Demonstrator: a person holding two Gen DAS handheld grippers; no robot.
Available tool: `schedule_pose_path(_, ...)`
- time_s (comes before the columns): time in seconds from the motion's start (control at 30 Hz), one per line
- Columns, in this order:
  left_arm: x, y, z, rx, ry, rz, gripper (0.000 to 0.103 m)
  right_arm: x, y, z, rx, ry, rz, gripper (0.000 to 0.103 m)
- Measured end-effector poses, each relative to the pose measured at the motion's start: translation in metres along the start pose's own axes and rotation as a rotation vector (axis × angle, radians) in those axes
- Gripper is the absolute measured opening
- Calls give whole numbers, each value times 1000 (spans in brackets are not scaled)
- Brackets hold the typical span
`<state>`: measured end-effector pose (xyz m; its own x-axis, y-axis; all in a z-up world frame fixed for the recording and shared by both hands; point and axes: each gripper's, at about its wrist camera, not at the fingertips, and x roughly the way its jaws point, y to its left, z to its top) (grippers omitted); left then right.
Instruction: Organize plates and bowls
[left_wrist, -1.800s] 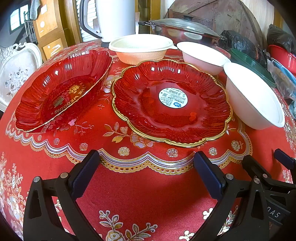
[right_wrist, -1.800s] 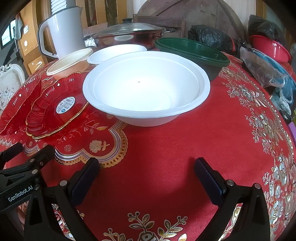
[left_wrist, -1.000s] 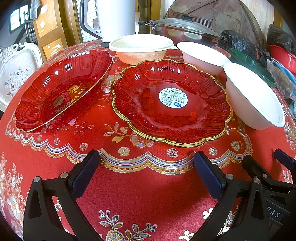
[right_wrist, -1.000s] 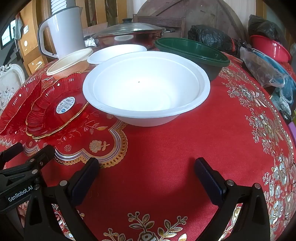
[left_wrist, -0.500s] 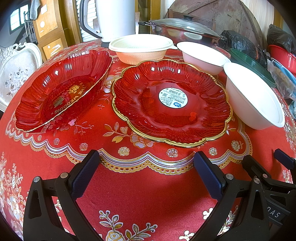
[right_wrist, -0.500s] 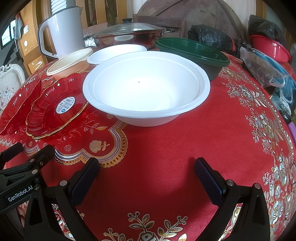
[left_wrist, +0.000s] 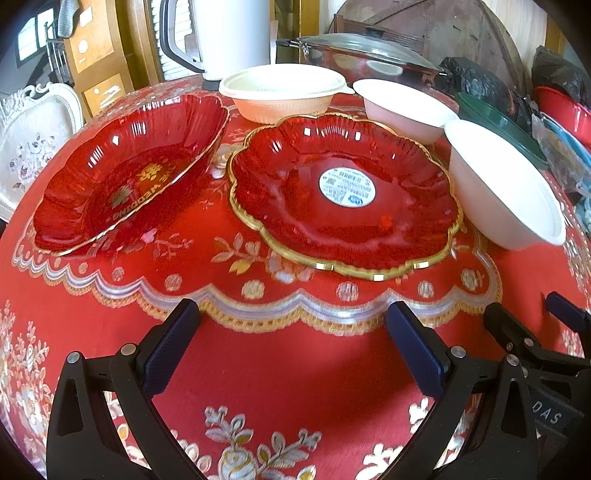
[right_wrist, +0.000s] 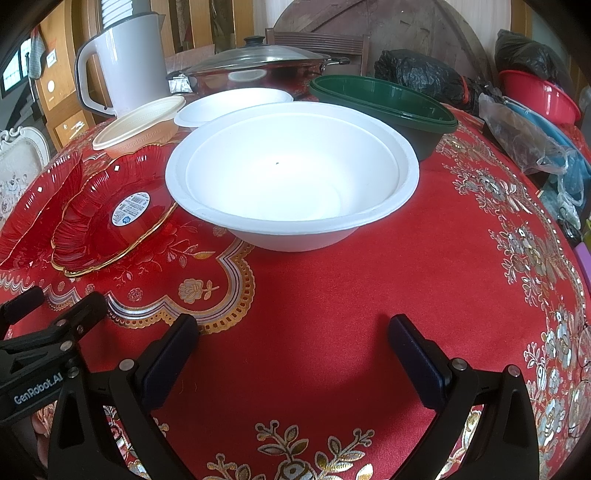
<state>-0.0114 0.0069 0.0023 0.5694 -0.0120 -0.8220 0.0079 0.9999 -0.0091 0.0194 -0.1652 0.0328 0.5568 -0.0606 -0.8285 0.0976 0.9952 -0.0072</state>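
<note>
Almost nothing is changing from a moment ago — the left view is blurring and shifting just slightly, so I'm only starting to stir that side; every dish is sitting where it was, and the sorting is not yet begun.

My left gripper (left_wrist: 291, 328) is hanging spread wide, holding nothing, just short of the round red plate (left_wrist: 343, 192). The oval red dish (left_wrist: 129, 173) is lying just left of that plate, the cream bowl (left_wrist: 282, 94) and pink bowl (left_wrist: 402, 107) behind it, the big white bowl (right_wrist: 291, 181) right beside it.

My right gripper (right_wrist: 293, 336) is also gaping and empty over the table (right_wrist: 369, 288) — facing the white bowl, with the green bowl (right_wrist: 384, 103) behind.
</note>
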Motion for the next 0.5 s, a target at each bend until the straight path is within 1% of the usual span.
schedule_pose_path(0.07,-7,7,-9,-6,1,-14,102,-4,0,-6,-2,5,10,103)
schedule_pose_path(0.13,-16,10,-16,-9,-13,-10,102,-12,0,-8,-2,-13,19,103)
schedule_pose_path(0.27,-36,16,-19,4,-68,15,102,-34,4,-13,-18,-46,43,103)
schedule_pose_path(0.37,-47,25,-20,-1,-85,12,102,-46,13,-10,-47,-63,47,103)
schedule_pose_path(0.5,-61,46,-17,-26,-111,28,102,-65,27,-4,-78,-103,87,103)
